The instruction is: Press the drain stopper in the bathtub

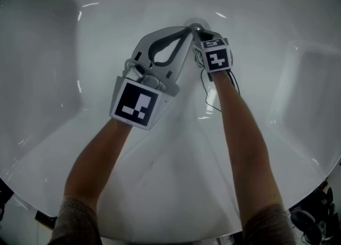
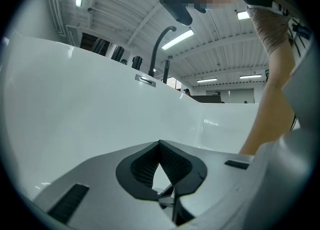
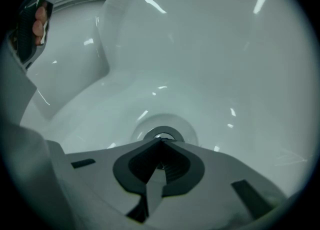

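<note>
At far end of bathtub (image 1: 53, 79) floor, drain stopper (image 1: 196, 26) sits in its recess. Your right gripper (image 3: 161, 142) jaws pressed together, empty, tips at stopper's near edge. Your left gripper (image 2: 160, 144) likewise closed, empty, just beside right, facing tub wall

the head view is evenly but softly lit and rather grey. the glossy white bathtub (image 1: 48, 52) shows only a few short bright streaks near its far wall, and its left end falls into darker grey. in the left gripper view the light comes from long white ceiling strip lights (image 2: 178, 38), which burn out to plain white, while the tub wall below them looks pale and flat. the right gripper view is dimmer, with a grey-green cast. slanting glare marks sit on the curved wall, and there is a small glint on the round chrome drain stopper (image 3: 161, 135). both gripper views bend straight lines strongly and go black at the corners, and the nearest surfaces along the bottom edge look soft.
</note>
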